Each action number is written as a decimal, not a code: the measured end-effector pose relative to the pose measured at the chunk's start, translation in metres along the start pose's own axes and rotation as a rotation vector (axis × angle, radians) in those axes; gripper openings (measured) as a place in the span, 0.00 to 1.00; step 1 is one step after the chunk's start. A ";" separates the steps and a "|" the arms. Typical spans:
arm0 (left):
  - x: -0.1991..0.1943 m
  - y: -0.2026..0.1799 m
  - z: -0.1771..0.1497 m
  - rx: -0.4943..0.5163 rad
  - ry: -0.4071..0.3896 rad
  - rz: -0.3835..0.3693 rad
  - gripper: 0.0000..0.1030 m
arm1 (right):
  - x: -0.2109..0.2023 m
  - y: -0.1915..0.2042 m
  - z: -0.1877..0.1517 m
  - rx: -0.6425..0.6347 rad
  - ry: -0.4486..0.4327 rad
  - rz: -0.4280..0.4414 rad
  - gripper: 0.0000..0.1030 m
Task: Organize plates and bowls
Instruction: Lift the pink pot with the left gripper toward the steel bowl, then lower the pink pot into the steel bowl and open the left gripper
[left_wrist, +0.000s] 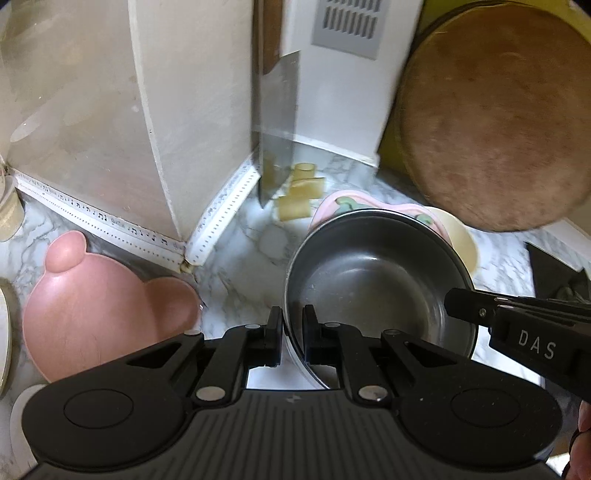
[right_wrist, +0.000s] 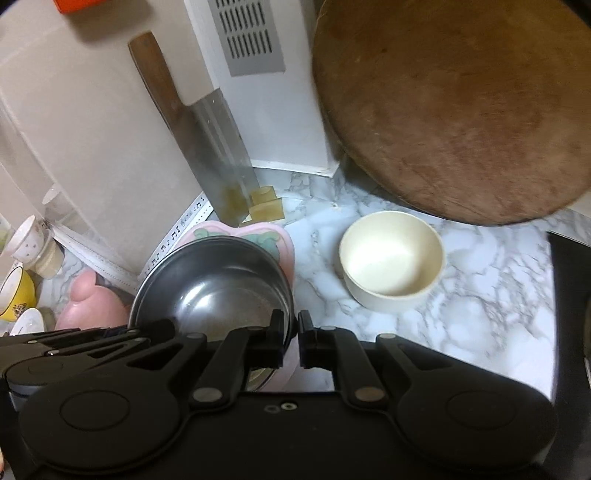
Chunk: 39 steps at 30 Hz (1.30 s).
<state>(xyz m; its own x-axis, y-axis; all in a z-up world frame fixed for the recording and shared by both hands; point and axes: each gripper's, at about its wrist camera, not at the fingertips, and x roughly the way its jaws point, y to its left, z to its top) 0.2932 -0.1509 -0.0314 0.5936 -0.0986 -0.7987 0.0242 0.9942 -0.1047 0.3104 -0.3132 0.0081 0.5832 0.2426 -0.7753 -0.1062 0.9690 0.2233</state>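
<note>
A steel bowl (left_wrist: 376, 280) hangs over the marble counter, held by both grippers. My left gripper (left_wrist: 292, 325) is shut on its near left rim. My right gripper (right_wrist: 291, 326) is shut on its right rim (right_wrist: 214, 284); that gripper's tip also shows in the left wrist view (left_wrist: 465, 306). Under and behind the bowl lies a pink heart-shaped plate (right_wrist: 280, 243) with green marks. A cream bowl (right_wrist: 391, 266) stands to the right. A pink bear-shaped plate (left_wrist: 103, 310) lies to the left.
A round wooden board (right_wrist: 454, 110) leans at the back right. A cleaver (right_wrist: 218, 147) leans on the wall beside a white appliance (right_wrist: 258, 92). Yellow and white cups (right_wrist: 18, 288) stand far left. A dark edge (right_wrist: 572, 295) borders the counter on the right.
</note>
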 end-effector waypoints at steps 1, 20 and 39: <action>-0.006 -0.003 -0.003 0.010 -0.002 -0.010 0.09 | -0.009 -0.001 -0.004 0.000 -0.006 -0.006 0.09; -0.046 -0.099 -0.079 0.236 0.042 -0.176 0.10 | -0.106 -0.068 -0.095 0.182 -0.048 -0.123 0.09; -0.002 -0.143 -0.116 0.354 0.137 -0.179 0.09 | -0.087 -0.124 -0.149 0.322 0.032 -0.165 0.09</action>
<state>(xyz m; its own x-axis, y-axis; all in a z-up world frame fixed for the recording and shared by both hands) 0.1951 -0.2981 -0.0831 0.4432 -0.2524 -0.8601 0.4065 0.9118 -0.0581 0.1526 -0.4470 -0.0400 0.5455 0.0907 -0.8332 0.2494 0.9315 0.2646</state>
